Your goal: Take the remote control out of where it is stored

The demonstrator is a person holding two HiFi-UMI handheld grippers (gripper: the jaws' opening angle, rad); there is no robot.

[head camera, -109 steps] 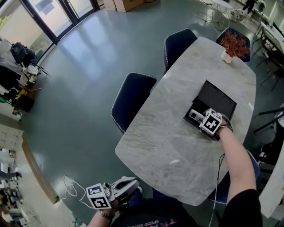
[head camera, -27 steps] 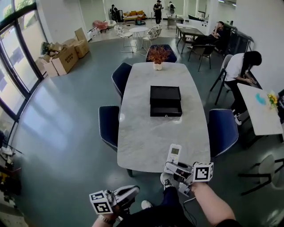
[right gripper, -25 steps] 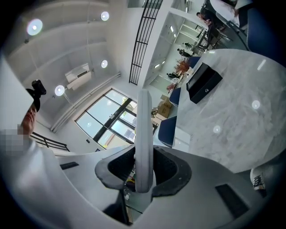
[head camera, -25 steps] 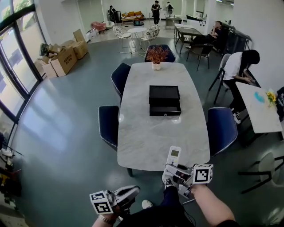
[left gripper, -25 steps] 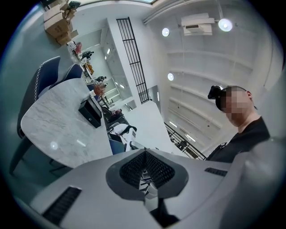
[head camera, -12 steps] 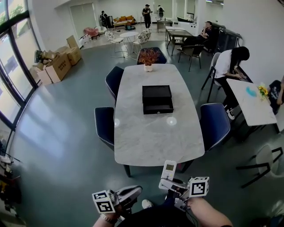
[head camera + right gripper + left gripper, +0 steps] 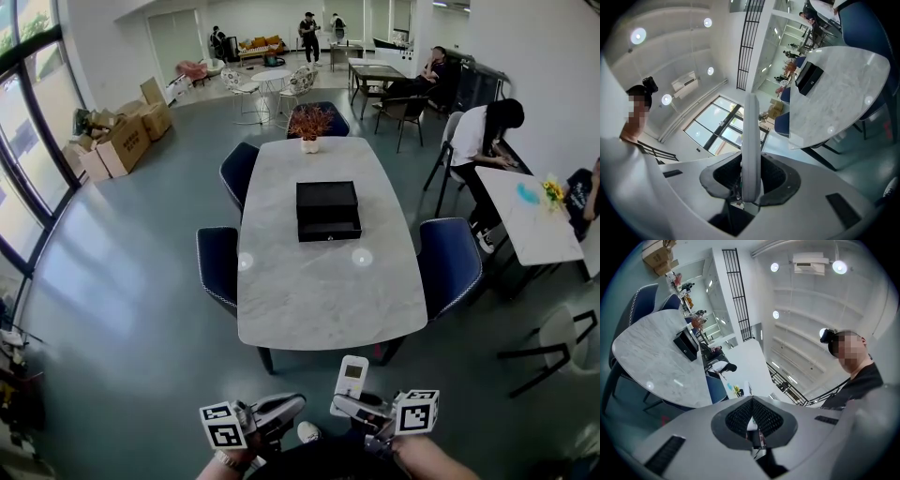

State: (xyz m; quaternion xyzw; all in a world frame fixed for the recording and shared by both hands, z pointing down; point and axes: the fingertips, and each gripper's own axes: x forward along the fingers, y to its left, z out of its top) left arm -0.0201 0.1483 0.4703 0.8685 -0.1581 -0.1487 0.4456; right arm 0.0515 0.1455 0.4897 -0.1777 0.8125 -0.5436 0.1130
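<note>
The right fingers (image 7: 777,174) clamp the remote (image 7: 751,140) by its near end. Its long axis points ahead at the table (image 7: 319,291), well apart from the box (image 7: 328,211). The left fingers (image 7: 768,416) sit closed, apparently empty.

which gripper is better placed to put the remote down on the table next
Right, probably. The right gripper is shut on the remote, which points toward the table. The left gripper is shut and empty, held low at the person's side.
</note>
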